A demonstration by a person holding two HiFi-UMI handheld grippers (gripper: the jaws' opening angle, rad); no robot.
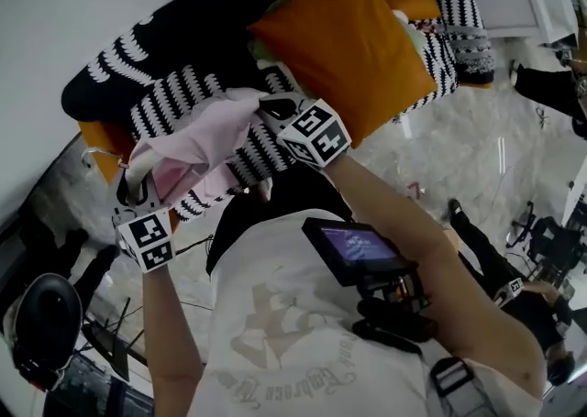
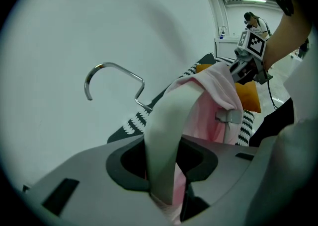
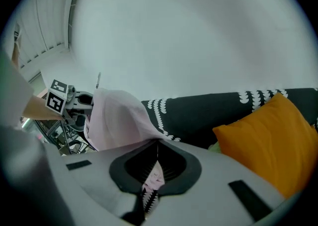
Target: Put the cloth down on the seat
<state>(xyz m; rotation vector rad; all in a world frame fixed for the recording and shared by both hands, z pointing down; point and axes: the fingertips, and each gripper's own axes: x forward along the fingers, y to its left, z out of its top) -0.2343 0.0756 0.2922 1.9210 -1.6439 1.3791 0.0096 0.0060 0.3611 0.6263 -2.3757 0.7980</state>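
A pink cloth [image 1: 197, 145] hangs stretched between my two grippers above a black-and-white patterned sofa [image 1: 165, 94]. The left gripper [image 1: 138, 188] is shut on the pale arm of a hanger [image 2: 166, 120], with pink cloth [image 2: 218, 96] caught in the grip; the hanger's metal hook [image 2: 114, 65] sticks up to the left. My right gripper [image 1: 275, 113] is shut on an edge of the cloth [image 3: 117, 120], a thin fold pinched at the jaw tips [image 3: 155, 165]. In the left gripper view the jaws [image 2: 166, 170] close round the hanger arm. The sofa's seat is hidden below the cloth.
A big orange cushion [image 1: 353, 44] leans on the sofa to the right of the cloth, and shows again in the right gripper view [image 3: 268, 135]. Pale marble floor [image 1: 477, 149] lies right of the sofa. A screen device [image 1: 358, 250] hangs on my chest. A person [image 2: 256, 21] stands far back.
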